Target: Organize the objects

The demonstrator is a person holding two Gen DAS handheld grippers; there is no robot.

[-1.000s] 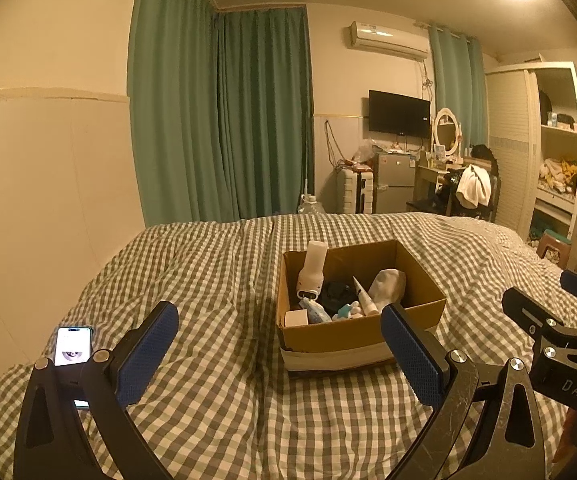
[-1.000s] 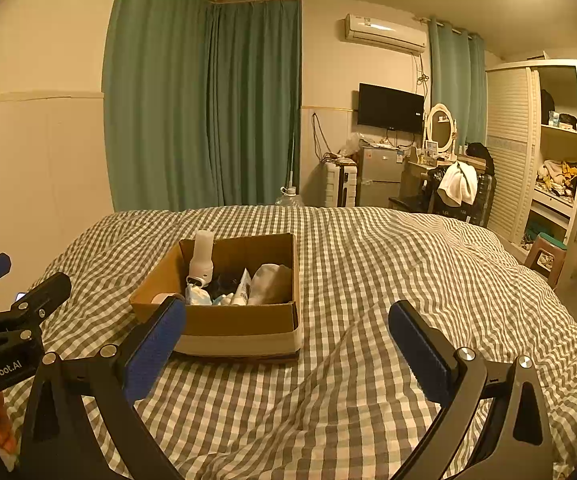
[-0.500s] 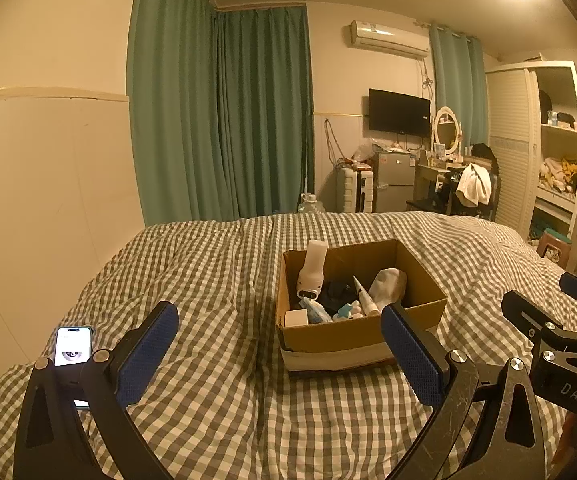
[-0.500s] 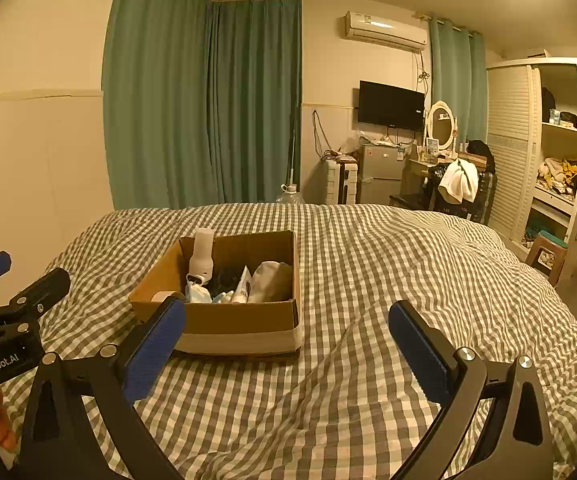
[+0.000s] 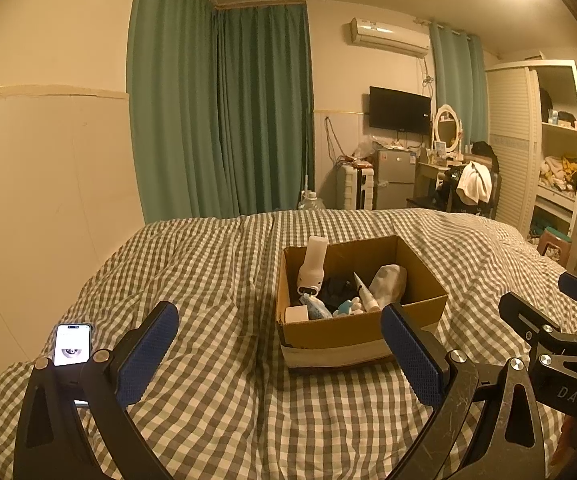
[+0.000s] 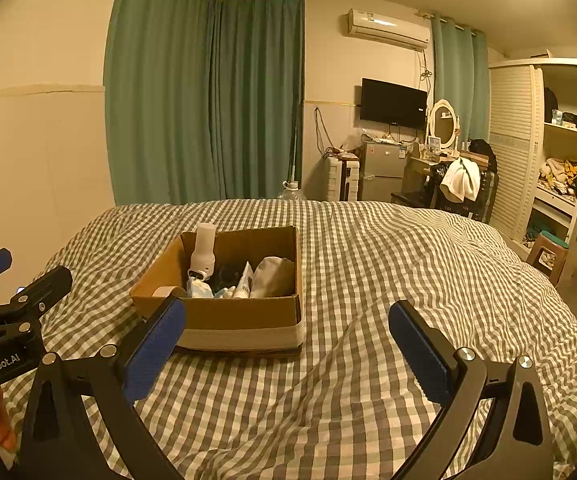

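Note:
An open cardboard box [image 5: 428, 300] [image 6: 240, 318] sits on the checkered bed. Inside it stand a white bottle [image 5: 312, 268] [image 6: 203, 251], a tube [image 5: 364, 294] [image 6: 244, 280], a grey pouch [image 5: 388, 282] [image 6: 272, 276] and several small items. My left gripper [image 5: 280, 344] is open and empty, held above the bed in front of the box. My right gripper [image 6: 288, 338] is open and empty, also short of the box, right of it. Each gripper shows at the edge of the other's view.
A lit phone [image 5: 72, 344] lies on the bed at the left, by the wall. The checkered quilt [image 6: 408, 272] spreads to the right. Green curtains, a fridge, a dressing table and an open wardrobe [image 5: 556, 160] stand beyond the bed.

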